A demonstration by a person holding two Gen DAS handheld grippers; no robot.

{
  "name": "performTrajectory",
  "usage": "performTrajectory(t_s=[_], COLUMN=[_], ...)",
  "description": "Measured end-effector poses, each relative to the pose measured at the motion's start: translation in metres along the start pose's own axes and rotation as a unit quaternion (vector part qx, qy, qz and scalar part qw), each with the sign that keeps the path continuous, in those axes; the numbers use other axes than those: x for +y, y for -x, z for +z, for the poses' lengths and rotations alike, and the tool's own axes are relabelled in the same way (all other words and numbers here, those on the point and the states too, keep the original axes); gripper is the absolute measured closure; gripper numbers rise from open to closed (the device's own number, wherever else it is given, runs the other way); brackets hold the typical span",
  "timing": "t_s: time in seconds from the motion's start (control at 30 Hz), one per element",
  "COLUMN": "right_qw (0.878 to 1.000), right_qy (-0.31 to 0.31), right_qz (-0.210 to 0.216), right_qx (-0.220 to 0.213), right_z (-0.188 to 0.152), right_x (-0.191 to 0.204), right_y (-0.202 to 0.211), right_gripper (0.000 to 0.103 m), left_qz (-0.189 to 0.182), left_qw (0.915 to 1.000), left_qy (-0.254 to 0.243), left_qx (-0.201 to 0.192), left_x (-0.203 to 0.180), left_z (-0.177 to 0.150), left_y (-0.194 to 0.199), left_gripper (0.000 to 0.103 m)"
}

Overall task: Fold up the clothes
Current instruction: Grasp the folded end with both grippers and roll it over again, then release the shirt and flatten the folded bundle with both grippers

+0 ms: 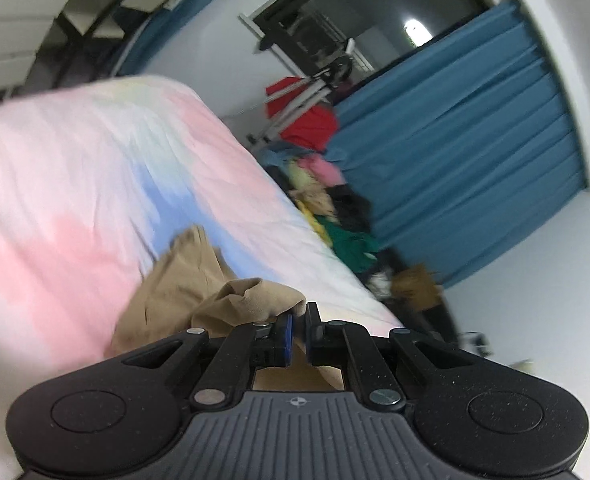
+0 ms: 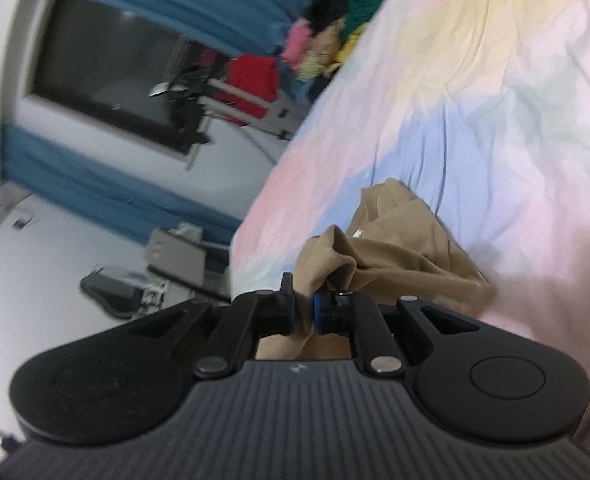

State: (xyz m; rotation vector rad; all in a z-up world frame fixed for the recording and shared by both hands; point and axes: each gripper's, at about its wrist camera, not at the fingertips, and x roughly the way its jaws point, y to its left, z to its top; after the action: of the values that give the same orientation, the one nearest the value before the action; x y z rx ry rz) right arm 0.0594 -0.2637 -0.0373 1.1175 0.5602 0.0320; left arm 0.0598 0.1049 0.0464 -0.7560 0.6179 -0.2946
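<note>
— Tan garment (image 1: 175, 280): one piece, on the pastel bed sheet (image 1: 75, 168)?

— One, crumpled; long axis runs away from both grippers across the bed.

— Jaws?

— Left gripper (image 1: 298, 322) clenched on a bunched edge. Right gripper (image 2: 304, 305) likewise pinching a fold, nearly closed.

— Beyond?

— Clothes pile (image 1: 335, 216) past the bed; blue curtain (image 1: 475, 152).

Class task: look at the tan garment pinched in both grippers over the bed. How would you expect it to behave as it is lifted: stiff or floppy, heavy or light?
Probably floppy: the tan garment bunches into soft folds at the right gripper and the left gripper. Likely light, since thin pinches of cloth seem to carry it. Its free part trails onto the pastel bedsheet, so it should sag between the grips.
</note>
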Motion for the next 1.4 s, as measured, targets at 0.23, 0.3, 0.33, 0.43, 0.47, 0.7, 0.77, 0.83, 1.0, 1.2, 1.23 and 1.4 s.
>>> performTrajectory(t_s=[0.23,0.3,0.33,0.43,0.47,0.7,0.77,0.83,1.0,1.2,1.23,1.4], right_qw=[0.998,0.998,0.998,0.998,0.998,0.997,0.996,0.995,0.995,0.993,0.991,0.980], right_qy=[-0.020,-0.023,-0.020,0.009,0.018,0.055,0.068,0.072,0.071,0.095,0.108,0.190], right_qz=[-0.052,-0.053,-0.053,-0.054,-0.056,-0.055,-0.059,-0.063,-0.047,0.055,0.058,0.043], right_qx=[-0.007,0.000,0.004,0.012,0.013,0.011,0.007,0.010,0.044,0.051,0.048,0.037], right_z=[0.025,0.029,0.030,0.032,0.033,0.048,0.051,0.053,0.055,0.050,0.047,0.038], right_x=[-0.006,-0.016,-0.021,-0.030,-0.032,-0.037,-0.039,-0.044,-0.048,-0.025,-0.020,-0.002], right_y=[-0.081,-0.098,-0.106,-0.126,-0.133,-0.175,-0.185,-0.192,-0.198,-0.166,-0.159,-0.136], right_gripper=[0.092,0.092,0.092,0.091,0.091,0.090,0.090,0.090,0.080,0.017,0.017,0.017], left_qz=[0.040,0.035,0.031,0.028,0.029,0.038,0.045,0.053,0.054,0.010,0.006,0.031], left_qw=[0.9986,0.9989,0.9992,0.9993,0.9991,0.9976,0.9971,0.9965,0.9958,0.9932,0.9921,0.9836], left_qy=[-0.034,-0.031,-0.024,-0.026,-0.030,-0.057,-0.061,-0.065,-0.074,-0.116,-0.125,-0.177], left_qx=[0.002,0.000,0.000,-0.003,-0.004,-0.012,-0.005,0.001,0.006,0.010,0.009,0.019], left_x=[0.002,0.018,0.028,0.046,0.050,0.065,0.069,0.073,0.073,0.051,0.046,0.032], left_z=[0.029,0.027,0.026,0.024,0.023,0.025,0.024,0.022,0.024,0.024,0.023,0.012], left_y=[-0.090,-0.107,-0.115,-0.140,-0.148,-0.201,-0.213,-0.221,-0.217,-0.196,-0.192,-0.181], left_gripper=[0.097,0.097,0.097,0.097,0.097,0.096,0.096,0.095,0.074,0.027,0.022,0.019])
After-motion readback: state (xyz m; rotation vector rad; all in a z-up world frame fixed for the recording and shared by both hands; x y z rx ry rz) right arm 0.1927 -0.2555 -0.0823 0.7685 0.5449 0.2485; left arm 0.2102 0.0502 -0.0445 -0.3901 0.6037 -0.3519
